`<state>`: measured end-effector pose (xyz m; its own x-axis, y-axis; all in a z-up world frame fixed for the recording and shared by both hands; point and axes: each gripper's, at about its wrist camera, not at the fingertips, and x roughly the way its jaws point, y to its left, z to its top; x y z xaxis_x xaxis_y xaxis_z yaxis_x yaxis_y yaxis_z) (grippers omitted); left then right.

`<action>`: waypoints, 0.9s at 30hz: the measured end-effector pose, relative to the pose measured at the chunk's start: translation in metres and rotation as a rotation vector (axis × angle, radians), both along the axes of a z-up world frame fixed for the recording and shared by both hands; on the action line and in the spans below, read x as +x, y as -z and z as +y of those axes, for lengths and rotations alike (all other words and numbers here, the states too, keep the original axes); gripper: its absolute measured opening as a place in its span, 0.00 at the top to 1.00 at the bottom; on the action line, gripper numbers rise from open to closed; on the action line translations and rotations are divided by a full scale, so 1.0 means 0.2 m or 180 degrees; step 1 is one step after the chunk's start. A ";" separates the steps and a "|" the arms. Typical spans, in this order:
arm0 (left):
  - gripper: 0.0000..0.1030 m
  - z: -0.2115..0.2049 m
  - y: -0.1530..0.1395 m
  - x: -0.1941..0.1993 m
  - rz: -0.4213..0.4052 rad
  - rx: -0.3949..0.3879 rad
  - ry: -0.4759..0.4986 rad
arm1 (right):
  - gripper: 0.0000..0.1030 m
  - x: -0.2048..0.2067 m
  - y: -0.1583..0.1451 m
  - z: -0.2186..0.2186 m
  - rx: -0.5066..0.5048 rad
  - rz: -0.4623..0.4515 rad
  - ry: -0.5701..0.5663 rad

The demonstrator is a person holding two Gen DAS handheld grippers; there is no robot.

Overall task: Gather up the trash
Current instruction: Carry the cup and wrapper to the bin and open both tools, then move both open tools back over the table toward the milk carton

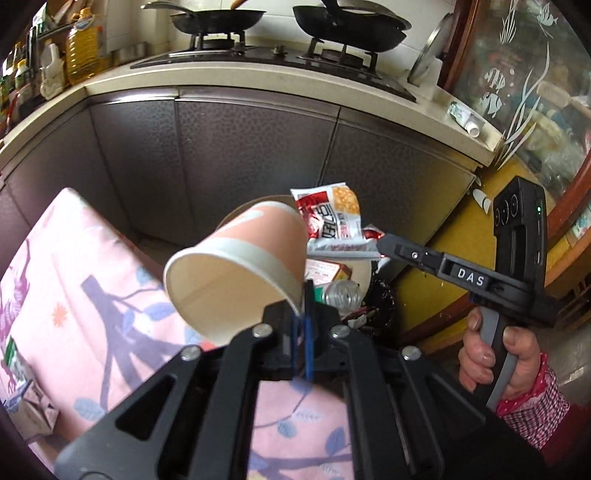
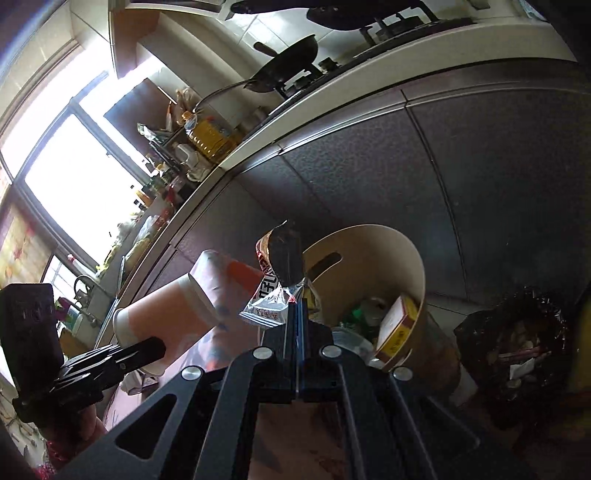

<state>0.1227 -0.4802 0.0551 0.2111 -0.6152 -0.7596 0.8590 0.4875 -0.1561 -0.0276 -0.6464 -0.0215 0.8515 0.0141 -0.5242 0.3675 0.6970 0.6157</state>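
Observation:
My left gripper [image 1: 303, 295] is shut on the rim of a pink paper cup [image 1: 236, 266], held tilted in the air; the cup also shows in the right wrist view [image 2: 166, 317]. My right gripper [image 2: 297, 301] is shut on a red and white snack wrapper [image 2: 273, 291], held above the round tan trash bin [image 2: 413, 258]. In the left wrist view the right gripper [image 1: 382, 243] holds the wrapper [image 1: 332, 221] just right of the cup, over the bin [image 1: 365, 271]. The bin holds a box [image 2: 397, 328] and a plastic bottle [image 1: 341, 293].
A table with a pink flowered cloth [image 1: 92, 295] lies left and below. Dark kitchen cabinets [image 1: 240, 155] stand behind, with a stove and woks [image 1: 221, 18] on the counter. A black trash bag [image 2: 517, 343] sits right of the bin. A glass cabinet [image 1: 535, 92] is at right.

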 end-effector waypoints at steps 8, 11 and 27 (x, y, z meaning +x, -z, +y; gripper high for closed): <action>0.54 -0.23 0.22 0.08 -0.0099 0.0360 -0.0091 | 1.00 0.08 0.22 -0.11 0.0272 0.0219 0.0081; 0.49 -0.18 0.21 0.08 -0.0090 0.0239 -0.0172 | 0.98 0.08 0.24 -0.11 0.0287 0.0230 0.0159; 0.49 0.56 0.14 -0.10 -0.0166 0.0061 -0.0799 | 0.48 0.02 0.11 0.11 0.0286 0.0032 0.0090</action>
<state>0.1020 -0.3682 0.0274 0.3947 -0.5242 -0.7546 0.7173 0.6891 -0.1034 -0.0244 -0.6252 -0.0437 0.8468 0.0374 -0.5305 0.3928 0.6285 0.6714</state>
